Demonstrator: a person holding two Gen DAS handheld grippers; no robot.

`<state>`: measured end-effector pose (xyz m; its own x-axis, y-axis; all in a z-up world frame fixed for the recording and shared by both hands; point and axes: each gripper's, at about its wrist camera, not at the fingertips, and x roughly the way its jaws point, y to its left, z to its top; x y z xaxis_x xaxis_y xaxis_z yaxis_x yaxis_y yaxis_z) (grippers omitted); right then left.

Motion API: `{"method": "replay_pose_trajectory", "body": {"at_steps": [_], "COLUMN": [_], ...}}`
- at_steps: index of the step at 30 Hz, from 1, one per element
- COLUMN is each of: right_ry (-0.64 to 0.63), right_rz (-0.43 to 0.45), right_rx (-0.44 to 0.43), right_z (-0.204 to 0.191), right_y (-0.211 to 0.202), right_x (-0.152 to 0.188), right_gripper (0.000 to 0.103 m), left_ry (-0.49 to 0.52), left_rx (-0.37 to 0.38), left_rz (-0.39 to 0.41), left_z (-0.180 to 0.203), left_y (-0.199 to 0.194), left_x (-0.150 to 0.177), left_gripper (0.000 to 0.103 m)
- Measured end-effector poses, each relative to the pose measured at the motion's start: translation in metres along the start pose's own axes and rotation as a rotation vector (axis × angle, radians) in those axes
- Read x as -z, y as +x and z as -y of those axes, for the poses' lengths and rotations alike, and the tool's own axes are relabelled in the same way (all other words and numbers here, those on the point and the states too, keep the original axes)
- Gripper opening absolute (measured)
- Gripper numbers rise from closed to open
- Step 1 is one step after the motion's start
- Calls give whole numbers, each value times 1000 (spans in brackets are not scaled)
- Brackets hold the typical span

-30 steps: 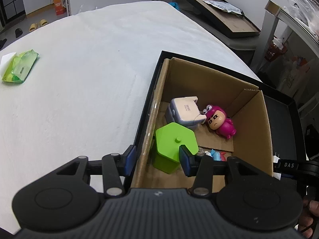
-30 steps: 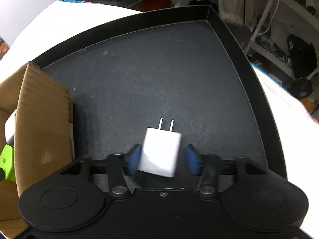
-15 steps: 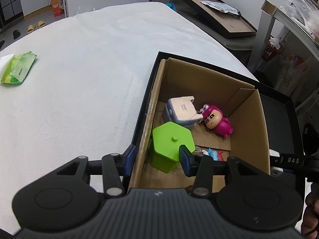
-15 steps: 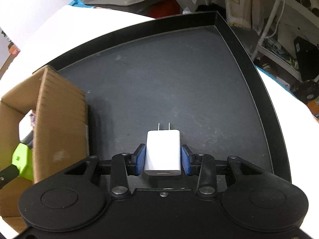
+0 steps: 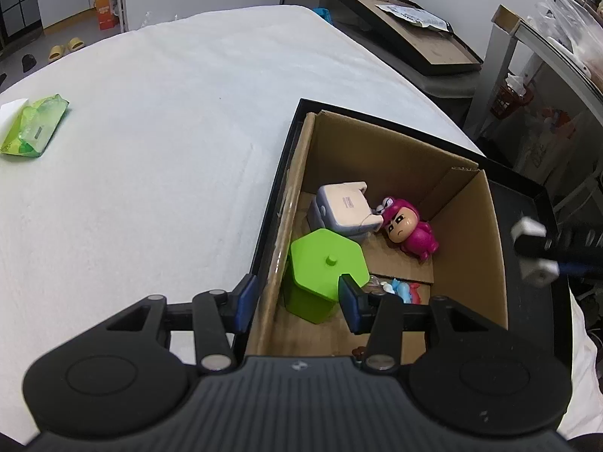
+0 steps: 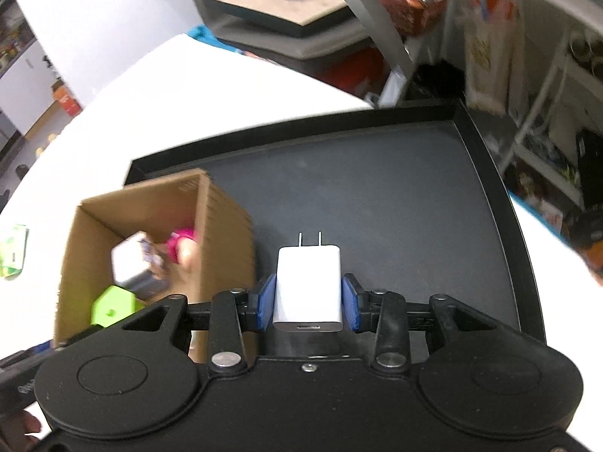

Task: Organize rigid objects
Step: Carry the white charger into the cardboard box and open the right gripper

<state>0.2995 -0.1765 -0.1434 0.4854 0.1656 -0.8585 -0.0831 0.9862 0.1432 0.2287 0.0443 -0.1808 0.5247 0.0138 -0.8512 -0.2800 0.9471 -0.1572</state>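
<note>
Holding: my right claw [image 6: 308,299] is clamped on the white charger [image 6: 309,286], blue pads pressed to its two flat sides, prongs pointing away from me.
Position: the charger hangs clear above the black tray [image 6: 395,203], just beside the cardboard box [image 6: 222,233] that stands in the tray's left part.
Left claw: my left claw [image 5: 296,299] is part-way apart and straddles the box's near-left wall, one finger outside, one inside; whether the pads actually press the cardboard I cannot tell.
Step in hand: I judge this to be carrying the charger over the box wall for placing inside.
Method: clear the top edge of the wall first, then lower over bare cardboard floor; keep the grip square so the smooth body does not twist out.
Box contents: green hexagonal container [image 5: 326,273], pale cube toy [image 5: 345,213], pink figure [image 5: 409,231], small bits near the front.
Charger appearance: glossy white block, rounded corners, two metal prongs, a port slot on the near face; rigid, slippery-looking.
</note>
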Motion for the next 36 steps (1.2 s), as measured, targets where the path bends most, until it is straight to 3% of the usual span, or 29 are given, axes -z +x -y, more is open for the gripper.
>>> {"method": "replay_pose_trajectory", "body": {"at_steps": [9,20,30,36], "right_ry": [-53,-88,-105,-116], "right_rz": [51,34,-22,-48], "right_rx": [-30,-48,-56,-46], "right_z": [-32,-71,-92,-101], "right_y": [-24,-20,6,20], "right_x": [-13,-11,-4,3], "right_gripper": [37,37,37,37], "left_ry": [-25,-44,-69,-84], "left_rx": [35,52,48,54], "left_rz": [6,3,7,3], "left_z": [-8,-14,-23,-29], "left_y": [-3,-2,-1,0], "left_x": [0,3,4,4], "left_gripper": [46,41,18,15]}}
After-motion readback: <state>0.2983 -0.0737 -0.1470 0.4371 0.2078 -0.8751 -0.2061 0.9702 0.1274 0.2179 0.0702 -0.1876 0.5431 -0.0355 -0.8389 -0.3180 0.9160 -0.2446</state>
